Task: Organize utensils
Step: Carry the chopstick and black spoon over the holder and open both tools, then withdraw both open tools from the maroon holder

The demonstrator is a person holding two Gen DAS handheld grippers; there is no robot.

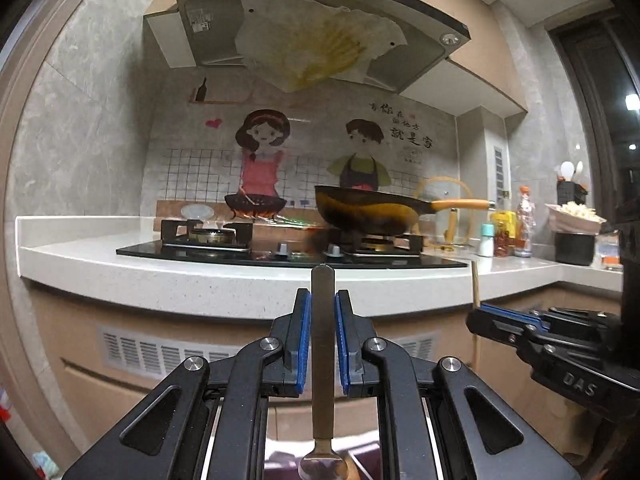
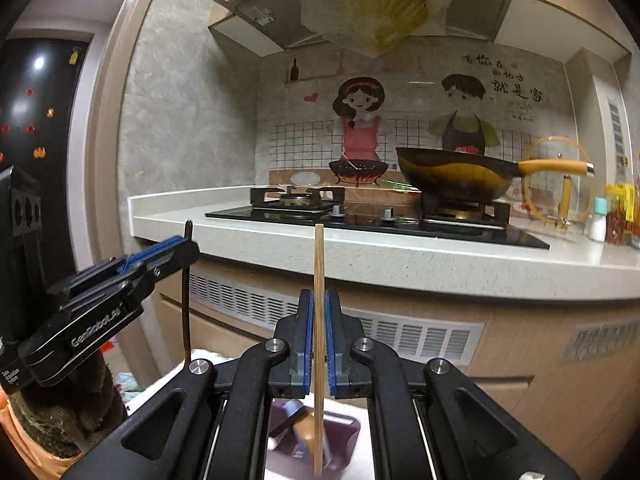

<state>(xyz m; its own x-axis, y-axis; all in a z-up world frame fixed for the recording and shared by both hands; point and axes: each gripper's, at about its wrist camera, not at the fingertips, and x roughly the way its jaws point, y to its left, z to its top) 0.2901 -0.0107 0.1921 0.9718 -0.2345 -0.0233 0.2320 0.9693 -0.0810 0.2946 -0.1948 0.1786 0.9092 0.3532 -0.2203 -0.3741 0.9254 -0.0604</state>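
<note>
Utensils are both airborne in front of the white stone surface's front edge: a flat brown-metal spoon (image 1: 323,344) clamped upright mid-handle in the left gripper (image 1: 323,300), bowl hanging down. A pale bamboo chopstick (image 2: 319,300) is pinched upright in the right gripper (image 2: 316,300). Fingers closed on each; vertical mid-shaft grips probably suit dropping them end-first into the purple plastic bin (image 2: 344,436) below.

A home kitchen: gas hob (image 1: 256,246) with wok (image 1: 368,210), range hood (image 1: 320,28), stone countertop (image 1: 200,276).
</note>
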